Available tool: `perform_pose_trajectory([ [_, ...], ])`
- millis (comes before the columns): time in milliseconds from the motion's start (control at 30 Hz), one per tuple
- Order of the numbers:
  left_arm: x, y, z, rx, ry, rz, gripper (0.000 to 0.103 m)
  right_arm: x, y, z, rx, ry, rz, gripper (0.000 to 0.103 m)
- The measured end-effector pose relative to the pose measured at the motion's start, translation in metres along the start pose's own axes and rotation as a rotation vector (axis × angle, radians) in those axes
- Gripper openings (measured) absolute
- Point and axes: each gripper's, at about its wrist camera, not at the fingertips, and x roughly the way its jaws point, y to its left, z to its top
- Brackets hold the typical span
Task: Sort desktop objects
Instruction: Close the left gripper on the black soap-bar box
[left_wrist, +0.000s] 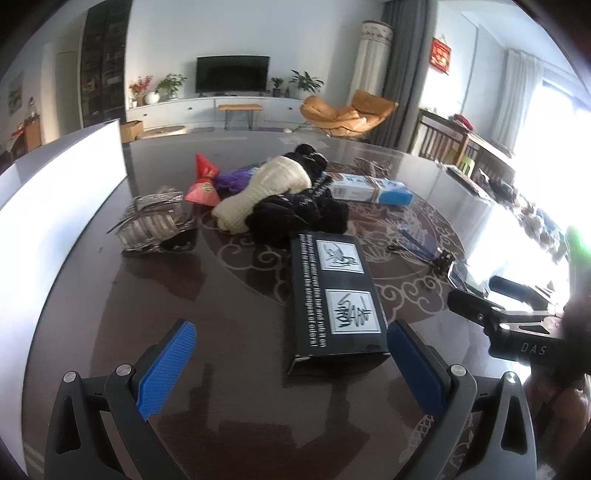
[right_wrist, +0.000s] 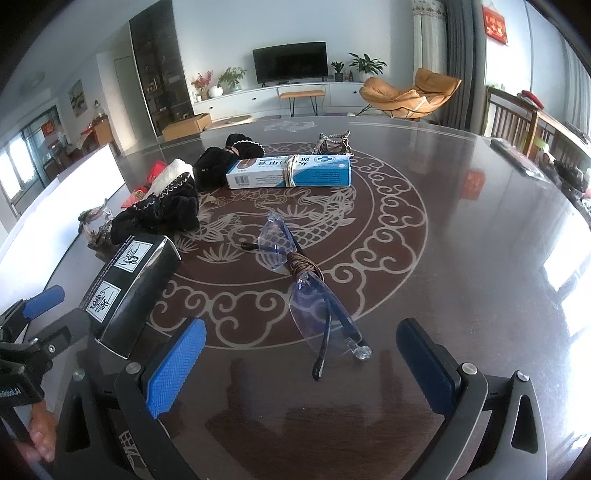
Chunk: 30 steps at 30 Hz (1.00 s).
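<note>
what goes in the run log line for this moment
left claw: open, by black box | right claw: open, over glasses | socks, blue box on table

Daylight floods in from windows at three o'clock in both views, blowing out to pure white there in the left wrist view and swallowing detail. The glossy dark brown table with pale scroll inlay (left_wrist: 240, 295) mirrors that light as pale streaks and patches of glare, strongest at three o'clock on the same table (right_wrist: 480, 258) in the right wrist view. A white upright panel (left_wrist: 55, 221) at nine o'clock is washed nearly featureless. Soft dark shadows and reflections lie under the gripper fingers at six o'clock. Fisheye bending curves the walls, and black vignetting fills the corners. The far room looks soft and slightly hazy; the centre is reasonably sharp.
</note>
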Motion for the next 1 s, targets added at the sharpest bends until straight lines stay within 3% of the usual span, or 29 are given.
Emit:
perform_pose_trajectory([
  [200, 0.020, -0.010, 0.012, 0.044, 0.067, 0.007, 0.103, 0.003, 0.004, 0.000, -0.021, 0.015, -0.013, 0.103],
  [533, 0.066, -0.036, 0.028, 0.126, 0.205, 0.069, 0.103, -0.011, -0.007, 0.000, 0.044, -0.053, -0.038, 0.103],
  [1000, 0.066, -0.036, 0.023, 0.073, 0.183, 0.109, 0.103, -0.009, -0.006, 0.001, 0.045, -0.054, -0.031, 0.103],
])
